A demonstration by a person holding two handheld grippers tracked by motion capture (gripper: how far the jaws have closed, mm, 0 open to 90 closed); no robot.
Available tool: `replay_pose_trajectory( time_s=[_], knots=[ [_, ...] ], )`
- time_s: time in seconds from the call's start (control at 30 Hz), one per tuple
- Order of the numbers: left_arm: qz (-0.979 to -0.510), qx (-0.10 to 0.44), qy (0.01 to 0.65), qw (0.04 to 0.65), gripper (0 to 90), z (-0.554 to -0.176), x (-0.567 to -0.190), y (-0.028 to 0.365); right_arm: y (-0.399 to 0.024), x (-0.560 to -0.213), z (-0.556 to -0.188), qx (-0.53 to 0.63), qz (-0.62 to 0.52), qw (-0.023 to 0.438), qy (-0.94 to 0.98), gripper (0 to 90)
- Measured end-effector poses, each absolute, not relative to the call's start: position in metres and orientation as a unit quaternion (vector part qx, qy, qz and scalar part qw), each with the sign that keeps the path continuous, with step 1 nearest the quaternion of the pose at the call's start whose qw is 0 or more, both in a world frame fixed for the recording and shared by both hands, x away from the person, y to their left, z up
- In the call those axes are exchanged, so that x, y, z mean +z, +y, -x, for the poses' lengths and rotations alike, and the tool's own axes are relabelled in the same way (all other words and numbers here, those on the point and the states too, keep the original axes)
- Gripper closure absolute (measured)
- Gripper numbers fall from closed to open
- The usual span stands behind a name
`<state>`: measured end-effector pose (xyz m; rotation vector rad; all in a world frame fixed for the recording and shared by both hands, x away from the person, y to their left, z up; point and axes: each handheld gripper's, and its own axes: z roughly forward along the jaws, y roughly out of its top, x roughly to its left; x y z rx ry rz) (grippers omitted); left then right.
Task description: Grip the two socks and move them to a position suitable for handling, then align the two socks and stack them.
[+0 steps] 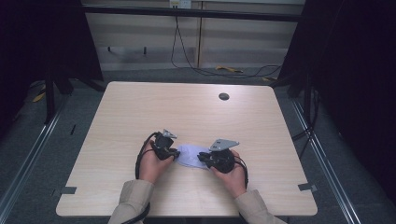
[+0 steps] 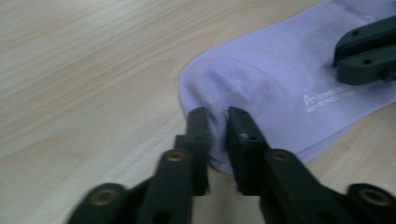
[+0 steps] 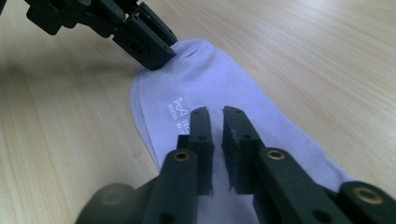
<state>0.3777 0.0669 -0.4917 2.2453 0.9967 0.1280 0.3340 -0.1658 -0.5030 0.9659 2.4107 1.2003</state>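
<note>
A pale lilac sock (image 1: 191, 155) with small white lettering lies flat on the wooden table (image 1: 187, 107), near the front middle. My left gripper (image 1: 176, 154) is at the sock's left end; in the left gripper view its jaws (image 2: 218, 119) are shut on a small fold of the sock (image 2: 271, 88) at the rounded edge. My right gripper (image 1: 201, 157) is at the sock's right part, and its jaws (image 3: 215, 116) stand nearly together on the sock (image 3: 205, 88), fabric showing in the slit. Each gripper view also shows the other gripper: the right gripper (image 2: 345, 60), the left gripper (image 3: 156, 53).
A round dark hole (image 1: 223, 96) sits in the table's far right part. Dark tape marks (image 1: 68, 190) lie at the front corners. Black frame posts stand left and right of the table, and cables run over the floor behind it.
</note>
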Motion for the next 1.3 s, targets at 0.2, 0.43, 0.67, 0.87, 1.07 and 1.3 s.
replay_pose_trajectory(
  time_s=[0.2,0.43,0.67,0.87,1.07,1.3],
  knots=[
    [-0.858,0.043,0.382,0.341,85.3,-0.377,-0.493,0.069,-0.160,-0.504,-0.337,0.400,-0.328,0.146,0.843,90.0],
    [-0.848,0.022,0.388,0.360,86.0,-0.376,-0.481,0.074,-0.157,-0.504,-0.338,0.385,-0.322,0.148,0.852,90.0],
    [-0.839,0.001,0.384,0.386,86.2,-0.374,-0.467,0.078,-0.156,-0.502,-0.337,0.379,-0.320,0.148,0.856,90.0],
    [-0.841,0.003,0.375,0.390,86.2,-0.373,-0.456,0.078,-0.160,-0.497,-0.334,0.392,-0.316,0.152,0.850,90.0],
    [-0.843,0.001,0.375,0.386,86.1,-0.374,-0.450,0.081,-0.180,-0.482,-0.320,0.398,-0.312,0.164,0.847,90.0],
    [-0.848,0.001,0.367,0.382,86.1,-0.376,-0.442,0.079,-0.208,-0.482,-0.307,0.403,-0.328,0.162,0.839,90.0]
  ],
)
